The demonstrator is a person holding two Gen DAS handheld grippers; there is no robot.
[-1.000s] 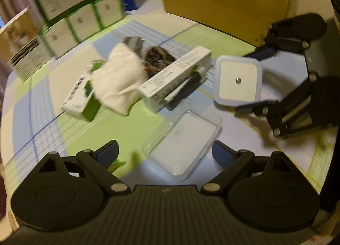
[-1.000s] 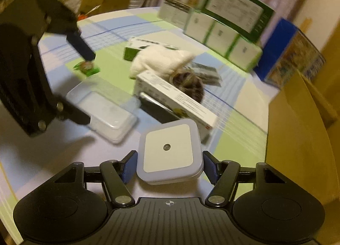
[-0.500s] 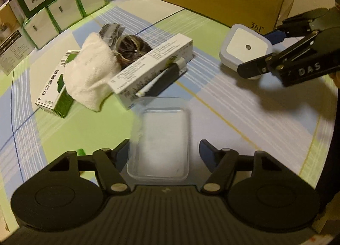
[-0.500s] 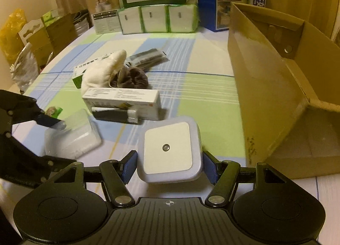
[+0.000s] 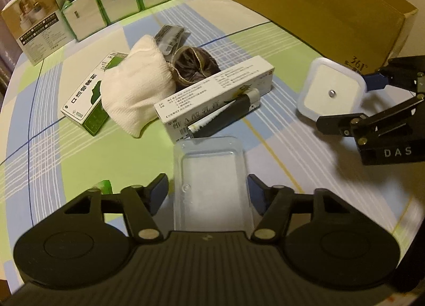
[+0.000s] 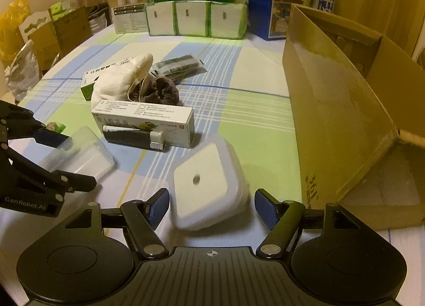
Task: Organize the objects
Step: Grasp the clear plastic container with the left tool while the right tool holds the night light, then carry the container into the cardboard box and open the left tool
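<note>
Now the square night light has been released by the right gripper; its jaws are spread, and the light lies tilted on the tablecloth, left of the cardboard box. The clear plastic case is straddled, ungripped, by the left gripper, jaws spread. Boxing remains outstanding.

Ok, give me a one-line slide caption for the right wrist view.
Open right gripper straddles a tilted white square device on the checked tablecloth, beside an open cardboard box.
</note>
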